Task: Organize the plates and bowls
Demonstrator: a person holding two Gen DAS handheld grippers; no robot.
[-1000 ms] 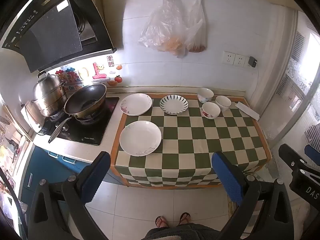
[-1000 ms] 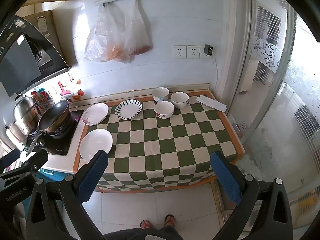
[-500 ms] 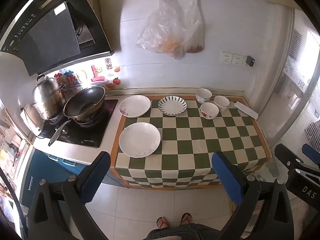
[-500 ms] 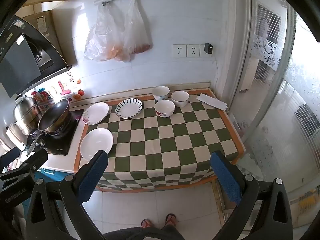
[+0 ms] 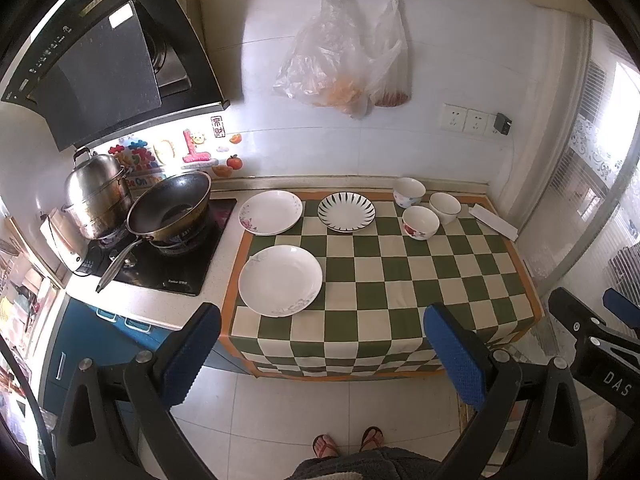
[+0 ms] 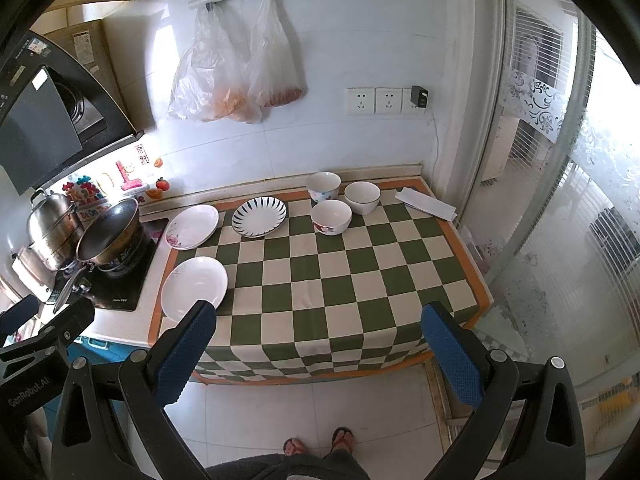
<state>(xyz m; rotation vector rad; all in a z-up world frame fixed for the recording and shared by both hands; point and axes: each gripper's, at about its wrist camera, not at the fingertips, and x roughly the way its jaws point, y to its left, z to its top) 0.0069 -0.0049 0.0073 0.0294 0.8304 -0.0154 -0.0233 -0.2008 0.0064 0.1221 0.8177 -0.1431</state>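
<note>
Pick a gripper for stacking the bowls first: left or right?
Right, probably. The three bowls cluster at the cloth's far right, on the right gripper's side. The left gripper faces the plates by the stove. Both are open, empty and off the counter.

Your left gripper (image 5: 324,350) and right gripper (image 6: 318,346): black frames, blue textured pads, silver screws. You wear grey clothing, red flip-flops.
</note>
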